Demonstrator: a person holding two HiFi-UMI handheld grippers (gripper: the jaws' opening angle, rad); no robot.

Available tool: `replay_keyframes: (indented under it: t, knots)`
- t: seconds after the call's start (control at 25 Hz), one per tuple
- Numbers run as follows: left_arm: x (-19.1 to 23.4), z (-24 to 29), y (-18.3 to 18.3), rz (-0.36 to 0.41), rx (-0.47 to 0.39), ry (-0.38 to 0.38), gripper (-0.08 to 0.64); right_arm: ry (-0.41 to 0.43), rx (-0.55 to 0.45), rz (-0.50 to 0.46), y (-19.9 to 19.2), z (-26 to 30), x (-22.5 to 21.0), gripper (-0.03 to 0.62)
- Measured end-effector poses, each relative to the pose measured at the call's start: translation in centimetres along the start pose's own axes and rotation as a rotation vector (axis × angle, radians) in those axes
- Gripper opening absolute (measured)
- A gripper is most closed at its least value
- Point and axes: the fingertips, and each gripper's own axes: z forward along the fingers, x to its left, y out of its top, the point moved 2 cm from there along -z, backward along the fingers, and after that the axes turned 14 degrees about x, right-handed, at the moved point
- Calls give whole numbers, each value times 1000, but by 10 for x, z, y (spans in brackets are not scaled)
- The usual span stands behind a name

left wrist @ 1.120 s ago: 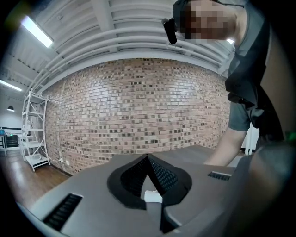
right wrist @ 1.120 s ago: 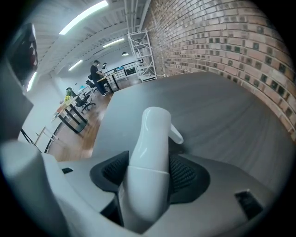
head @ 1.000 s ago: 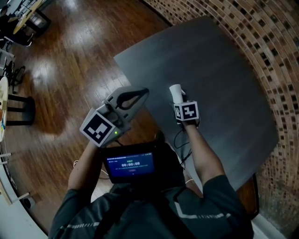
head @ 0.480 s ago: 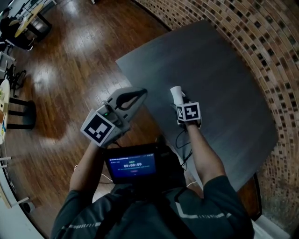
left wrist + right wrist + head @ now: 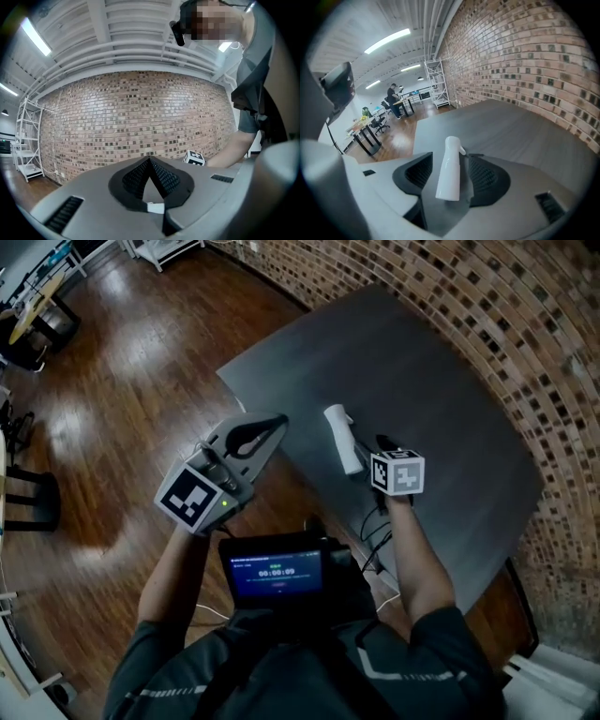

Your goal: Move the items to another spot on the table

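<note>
A white spray bottle (image 5: 343, 439) lies tilted over on the dark grey table (image 5: 431, 362), its head pointing to the far side. In the right gripper view the bottle (image 5: 450, 171) sits between the jaws with a thin gap at each pad; the right gripper (image 5: 450, 158) is closing on it. From above, the right gripper (image 5: 366, 454) reaches in from the bottle's near right, under its marker cube (image 5: 397, 472). My left gripper (image 5: 276, 422) hangs off the table's left edge over the floor, shut and holding nothing; its tips (image 5: 150, 160) meet.
A brick wall (image 5: 525, 324) runs along the table's far and right sides. Wooden floor (image 5: 122, 381) lies to the left. A lit tablet (image 5: 277, 573) hangs at my chest. Far off stand a shelving rack (image 5: 433, 82) and desks (image 5: 365, 133).
The bottle stood upright at the right gripper's tips; now it leans over, stretched out on the table. The right gripper has drawn back to the right. The left gripper barely moved.
</note>
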Motion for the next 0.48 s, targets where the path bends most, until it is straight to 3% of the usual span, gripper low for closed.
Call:
replay_keyframes:
  t: [0.16, 0.36, 0.48]
  knots:
    - [-18, 2, 11, 21, -17, -73, 2, -3, -162, 9, 0, -69, 3, 162]
    - [-44, 12, 34, 45, -92, -145, 2, -67, -389, 0, 4, -161, -5, 8]
    - [-64, 24, 50, 78, -103, -190, 2, -84, -468, -1, 2, -206, -13, 6]
